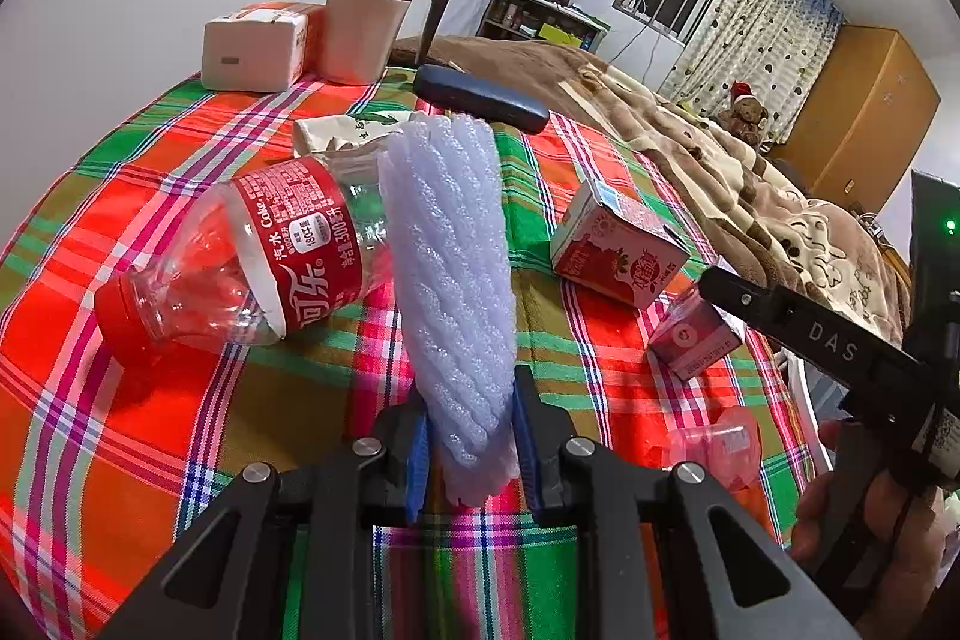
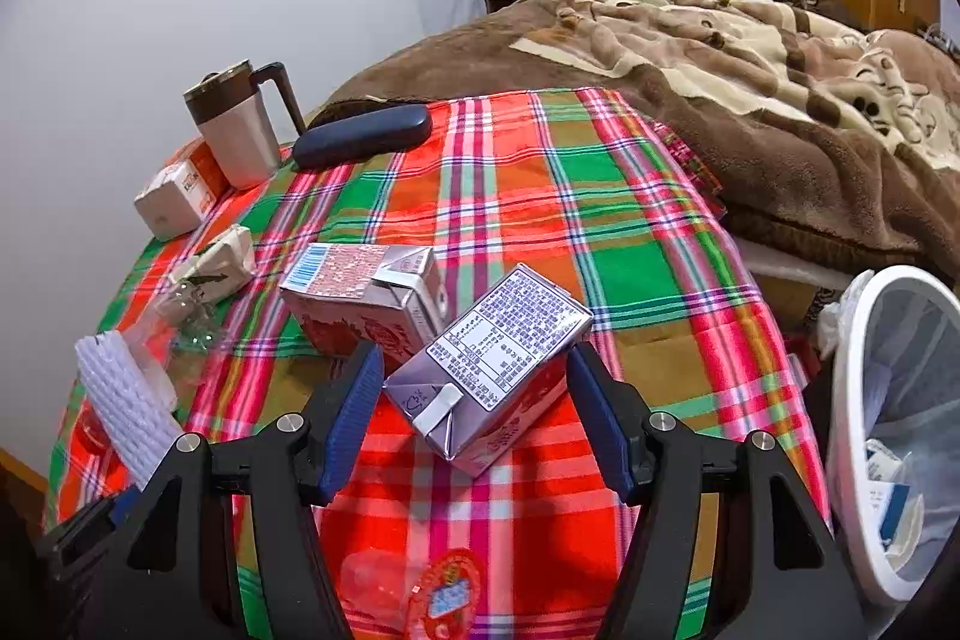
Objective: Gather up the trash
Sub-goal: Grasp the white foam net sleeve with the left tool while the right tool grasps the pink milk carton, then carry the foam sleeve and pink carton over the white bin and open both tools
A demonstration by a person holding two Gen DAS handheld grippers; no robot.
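Left gripper [image 1: 471, 439]: I hold it clamped on the white foam mesh sleeve [image 1: 453, 280]; right gripper [image 2: 474, 415]: jaws spread astride the silver-and-red drink carton [image 2: 492, 370], tilted on the plaid tablecloth [image 2: 540, 196]; risk: pads skid off its slanted faces, missing the white bin [image 2: 852, 400].

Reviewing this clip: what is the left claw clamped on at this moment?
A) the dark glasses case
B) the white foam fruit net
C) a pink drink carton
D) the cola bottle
B: in the left wrist view the left claw has its blue pads pressed on the base of the white foam net, while the cola bottle lies untouched on the plaid cloth.
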